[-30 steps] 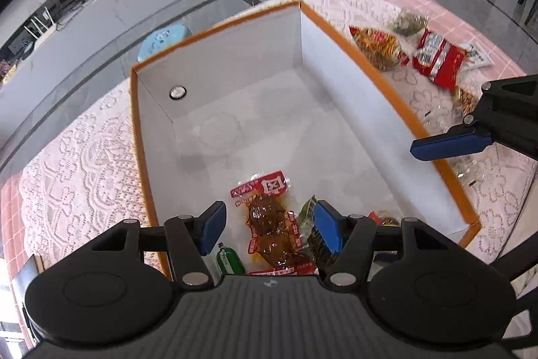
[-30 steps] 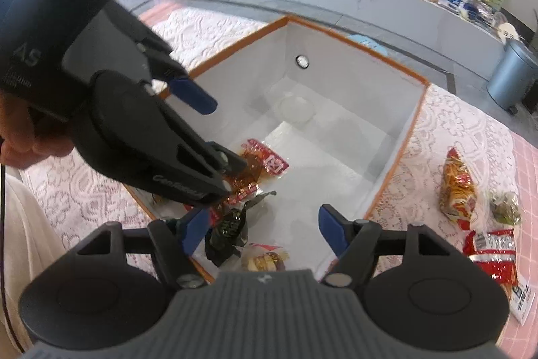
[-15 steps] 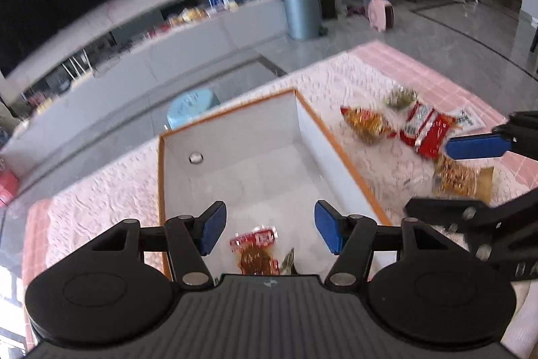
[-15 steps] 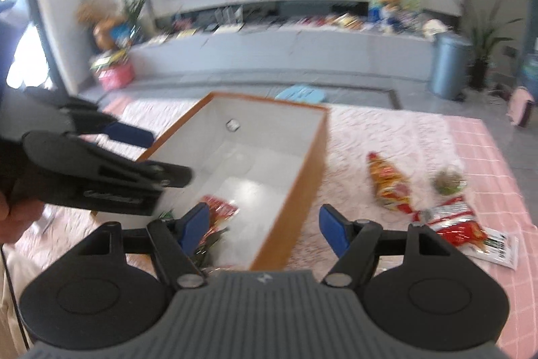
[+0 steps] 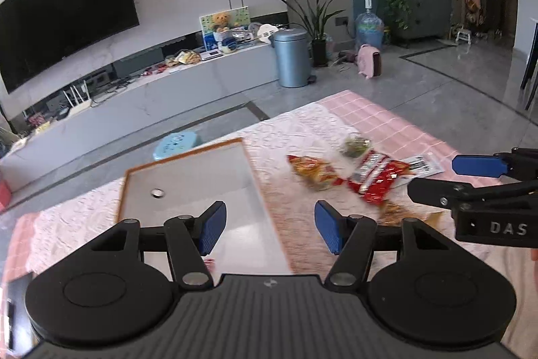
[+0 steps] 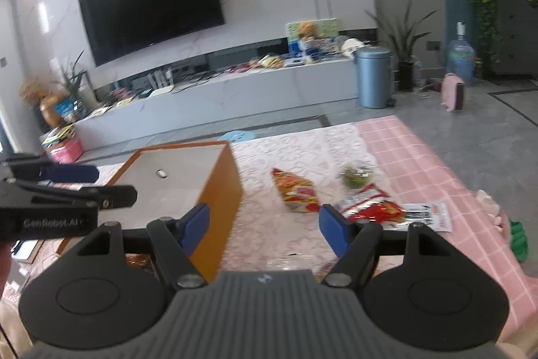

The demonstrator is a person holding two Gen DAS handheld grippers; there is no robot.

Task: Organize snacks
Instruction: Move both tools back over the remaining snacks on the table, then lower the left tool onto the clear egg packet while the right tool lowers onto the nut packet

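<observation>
The white box with an orange rim [image 5: 188,184] stands on the lace cloth, and its orange side wall [image 6: 218,211] faces the right wrist view. Right of it lie loose snacks: a yellow-orange packet [image 5: 314,172] [image 6: 297,190], a red packet [image 5: 376,177] [image 6: 373,211], a small green packet [image 5: 354,145] [image 6: 356,174] and a brown packet [image 5: 393,212]. My left gripper [image 5: 270,231] [image 6: 116,182] hangs open above the box's right wall, holding nothing. My right gripper [image 6: 264,229] [image 5: 432,176] is open and bare, over the cloth just short of the red packet.
A white barcode label [image 6: 427,217] lies beside the red packet. A green object [image 6: 517,238] sits near the table's right edge on the pink checked cloth. Beyond the table are a blue stool [image 5: 178,145], a blue-grey bin [image 5: 291,58] and a long TV cabinet.
Both grippers have lifted out of the box and swung right toward the loose snacks, tilting up so the room shows. The packets inside the box have dropped almost out of sight.
</observation>
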